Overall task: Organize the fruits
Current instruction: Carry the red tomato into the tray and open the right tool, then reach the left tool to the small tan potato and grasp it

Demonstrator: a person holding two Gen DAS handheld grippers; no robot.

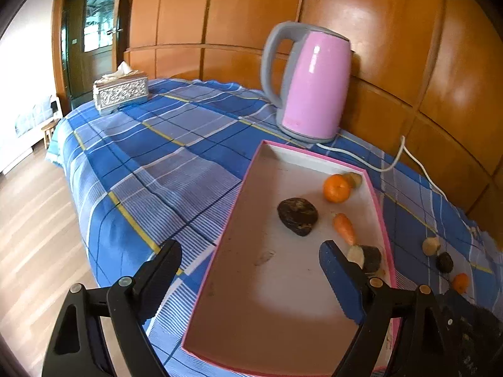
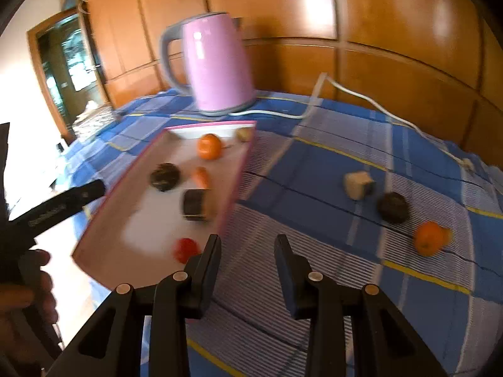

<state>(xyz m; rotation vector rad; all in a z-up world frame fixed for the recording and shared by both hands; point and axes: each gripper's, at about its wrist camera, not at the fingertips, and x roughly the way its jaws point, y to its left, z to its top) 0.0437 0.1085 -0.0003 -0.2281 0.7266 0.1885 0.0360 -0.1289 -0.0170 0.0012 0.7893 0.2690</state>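
A pink-rimmed tray [image 1: 232, 210] lies on the blue checked cloth. It holds an orange [image 1: 336, 188], a dark round fruit [image 1: 297, 215], a small carrot [image 1: 344, 227], a tan piece [image 1: 353, 179] and a dark-skinned chunk [image 1: 366, 256]. My left gripper [image 1: 250, 248] is open wide above the tray's near end, empty. In the right wrist view a red fruit [image 2: 187, 249] lies in the tray [image 2: 239, 169], just left of my right gripper [image 2: 247, 238], whose fingers are a little apart with nothing between them. On the cloth to the right are a pale chunk [image 2: 358, 183], a dark fruit [image 2: 393, 207] and an orange [image 2: 429, 238].
A pink kettle [image 1: 314, 88] stands behind the tray, its white cord [image 1: 393, 163] trailing right along the wooden wall. A patterned tissue box [image 1: 121, 91] sits at the far left corner. The table edge drops to a wood floor on the left. A hand [image 2: 34, 282] holds the left gripper.
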